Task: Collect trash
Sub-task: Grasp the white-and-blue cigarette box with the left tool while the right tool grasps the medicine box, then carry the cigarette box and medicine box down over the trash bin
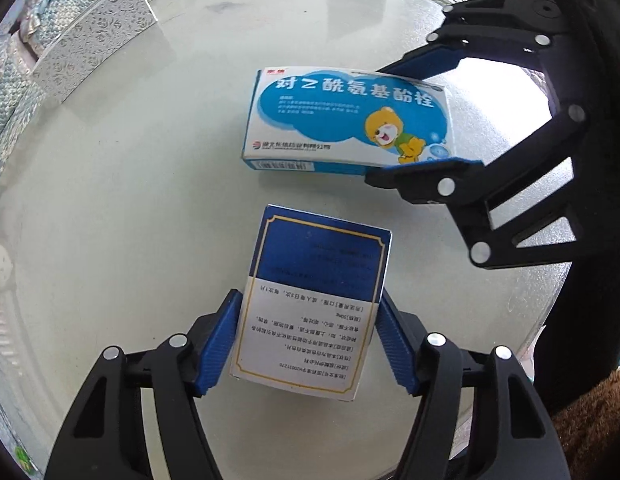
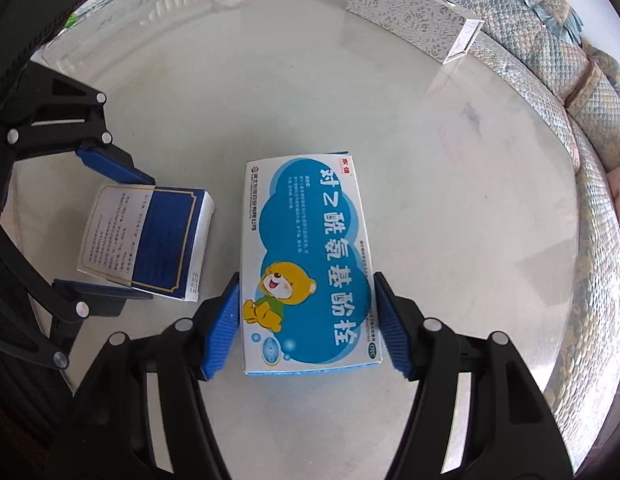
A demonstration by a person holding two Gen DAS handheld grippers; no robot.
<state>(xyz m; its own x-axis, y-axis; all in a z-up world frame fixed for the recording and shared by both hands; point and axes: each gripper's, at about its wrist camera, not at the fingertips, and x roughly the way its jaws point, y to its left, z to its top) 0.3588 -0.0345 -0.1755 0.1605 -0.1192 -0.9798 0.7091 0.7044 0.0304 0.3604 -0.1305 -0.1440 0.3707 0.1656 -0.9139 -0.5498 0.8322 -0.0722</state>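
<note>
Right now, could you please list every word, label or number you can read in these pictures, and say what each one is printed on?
"对乙酰氨基酚栓": large white title on the bear box.
"OTC": small oval mark at a corner of that box.
Red brand mark, maker's line, small print and barcode on it: too small.
Dark blue box: rows of small Chinese print, not reliably readable.
Patterned box: nothing readable.

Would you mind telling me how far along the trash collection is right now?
Nothing looks binned yet; no bin is in view. In hand: the left gripper brackets the dark blue box, and the right gripper brackets the bear box, both on the glass table. Left: lift both; the patterned box waits.
</note>
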